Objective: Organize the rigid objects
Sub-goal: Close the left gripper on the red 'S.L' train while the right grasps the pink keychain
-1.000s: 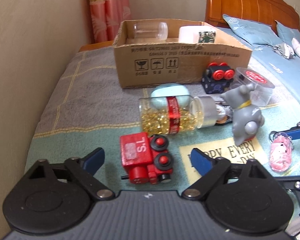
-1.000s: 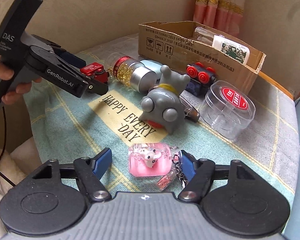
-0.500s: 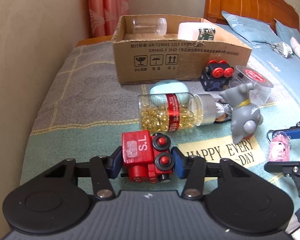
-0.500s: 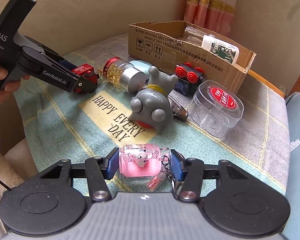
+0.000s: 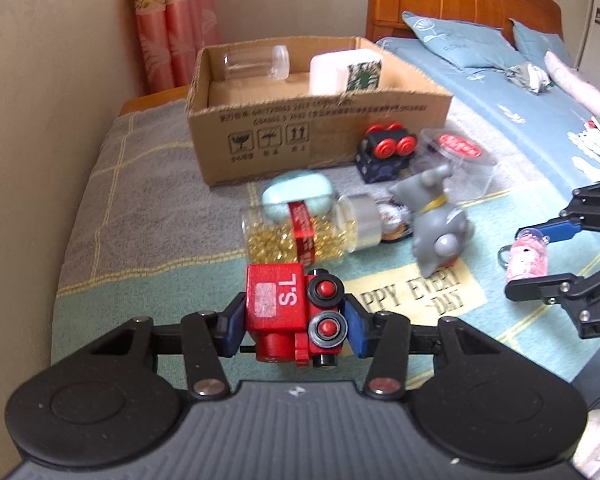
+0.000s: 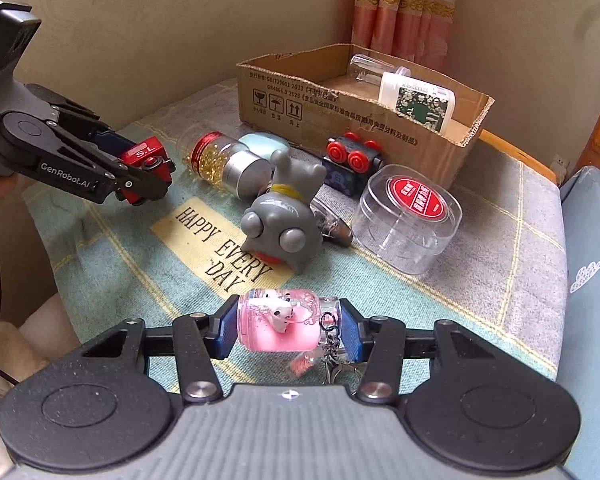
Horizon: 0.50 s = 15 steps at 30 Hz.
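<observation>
Both hands are mid-carry here, going left to right. The left gripper [image 5: 295,325] is squeezing a red toy train [image 5: 290,314] between its blue pads, and from the right camera it's looking lifted clear of the blanket [image 6: 112,276]. "S.L" is printed in white on the train's roof, and "GenRobot.AI" is on the gripper's side.

Moving right, a pill bottle [image 5: 308,232] of gold capsules with a red label is lying on its side, with a pale blue case [image 5: 298,196] just behind it. The blanket patch is reading "HAPPY EVERY DAY". Next come a grey toy dog [image 6: 286,218], a dark blue block with red wheels [image 6: 350,162] and a clear round tub [image 6: 410,216] with a red sticker I can't read.

The right gripper [image 6: 286,330] is clamping a pink keychain charm [image 6: 286,324] with a little white figure inside, its chain dangling off the right end.

The cardboard box [image 5: 320,136] is sitting at the back, with handling symbols and small print too blurry to make out. It's already holding a clear jar [image 5: 256,63] and a white bottle [image 6: 418,100] with a green label.

My guess: the grab step is done, and next each load is needing to travel up over the box's front wall and get released inside without bumping the stuff in between
</observation>
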### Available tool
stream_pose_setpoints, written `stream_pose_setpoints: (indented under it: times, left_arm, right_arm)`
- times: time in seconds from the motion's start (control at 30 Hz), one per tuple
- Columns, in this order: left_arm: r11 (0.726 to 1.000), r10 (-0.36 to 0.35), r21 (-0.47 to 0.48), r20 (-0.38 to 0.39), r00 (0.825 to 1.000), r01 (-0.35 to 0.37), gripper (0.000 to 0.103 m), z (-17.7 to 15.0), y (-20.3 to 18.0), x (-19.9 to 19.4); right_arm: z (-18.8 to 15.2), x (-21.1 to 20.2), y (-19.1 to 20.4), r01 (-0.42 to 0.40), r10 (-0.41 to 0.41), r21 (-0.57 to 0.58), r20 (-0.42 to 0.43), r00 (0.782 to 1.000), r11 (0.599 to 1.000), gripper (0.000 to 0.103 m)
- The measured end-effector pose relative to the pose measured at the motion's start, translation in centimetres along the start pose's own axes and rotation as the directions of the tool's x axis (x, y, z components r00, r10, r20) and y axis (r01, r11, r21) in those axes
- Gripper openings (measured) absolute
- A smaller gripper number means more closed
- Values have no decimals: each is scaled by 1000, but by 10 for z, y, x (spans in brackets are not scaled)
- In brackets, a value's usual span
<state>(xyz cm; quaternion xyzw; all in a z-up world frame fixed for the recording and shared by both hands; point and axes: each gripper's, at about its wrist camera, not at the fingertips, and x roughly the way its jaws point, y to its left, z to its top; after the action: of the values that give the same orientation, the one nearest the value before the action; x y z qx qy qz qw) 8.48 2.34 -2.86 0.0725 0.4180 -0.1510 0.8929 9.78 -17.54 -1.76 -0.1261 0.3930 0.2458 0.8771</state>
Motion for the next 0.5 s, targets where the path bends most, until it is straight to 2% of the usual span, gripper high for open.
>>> stream_pose_setpoints:
  times: [0.23,0.5]
  left_arm:
    - [999,-17,30,50,999,15,48,23,0,-18]
    - [999,8,45,103,995,-13,48,59,8,-22]
  right_arm:
    - [15,-20,-6,10,-10,-4,40,999,1000,56]
    - [50,-41,-20,22,-20,-23,108,994,999,56]
